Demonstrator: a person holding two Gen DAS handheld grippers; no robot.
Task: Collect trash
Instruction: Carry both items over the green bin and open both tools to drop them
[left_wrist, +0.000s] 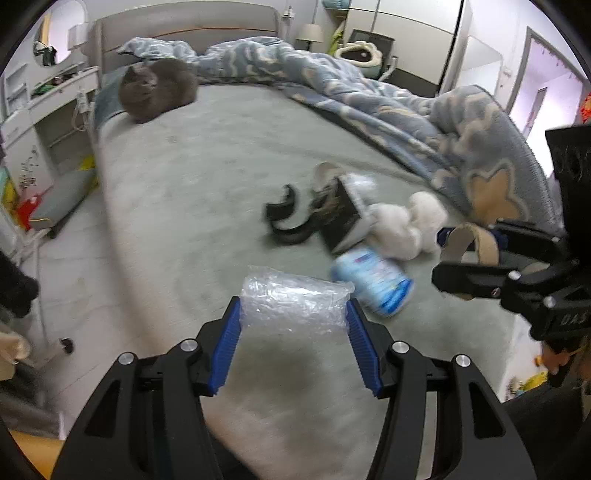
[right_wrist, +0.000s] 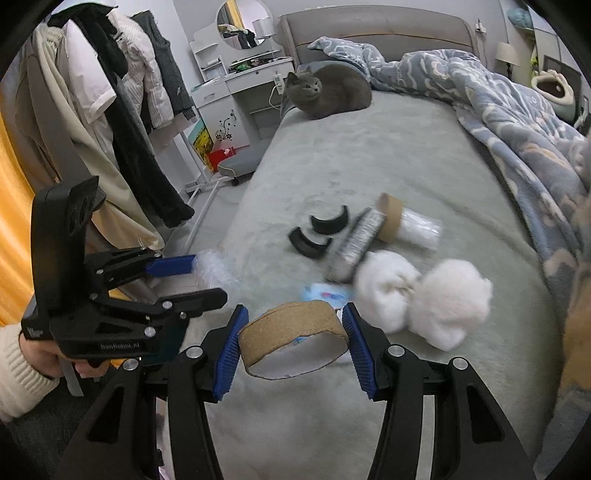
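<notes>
My left gripper is shut on a clear bubble-wrap bag, held above the bed's near edge; it also shows in the right wrist view. My right gripper is shut on a brown cardboard tape ring, also seen in the left wrist view. On the grey bed sheet lie two black curved plastic pieces, a dark box, a cardboard tube with plastic wrap, white stuffing and a blue-white packet.
A grey cat sits at the bed's far corner. A blue patterned duvet is heaped along the right side. A clothes rack stands left of the bed, with a white dresser behind.
</notes>
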